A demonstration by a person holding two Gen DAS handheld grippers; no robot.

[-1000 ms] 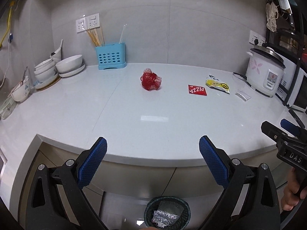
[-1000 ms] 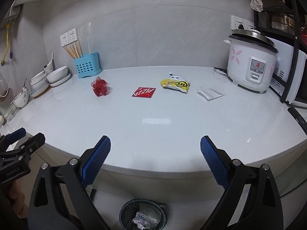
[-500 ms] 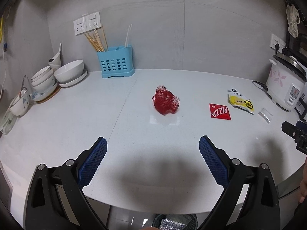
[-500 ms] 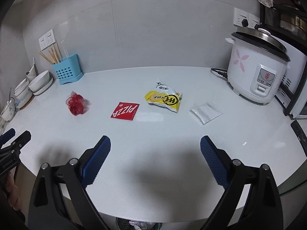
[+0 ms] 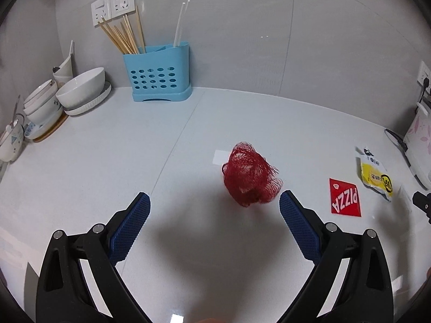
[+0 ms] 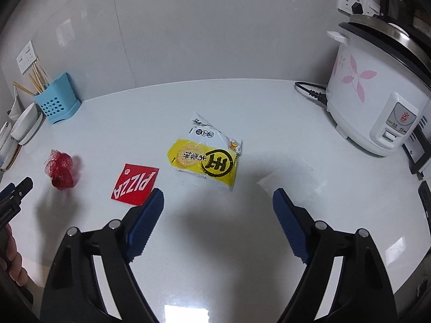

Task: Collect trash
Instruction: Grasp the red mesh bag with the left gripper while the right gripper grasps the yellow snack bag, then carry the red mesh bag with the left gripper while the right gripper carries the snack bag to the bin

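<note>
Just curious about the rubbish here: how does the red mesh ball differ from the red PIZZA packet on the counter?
The red mesh ball is crumpled netting that stands up in a loose lump; the red PIZZA packet lies flat. The ball is see-through and plain; the packet is solid with white lettering. The ball sits just ahead of the left gripper, the packet beside the right gripper. Both are red and rest untouched on the white counter.

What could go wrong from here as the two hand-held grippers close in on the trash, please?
The red mesh ball sits off-centre, near one pad of the open left hand-held gripper, and might get nudged aside. The yellow wrapper lies flat, so the right hand-held gripper, jaws just narrowing, empty, may slide over it.
</note>
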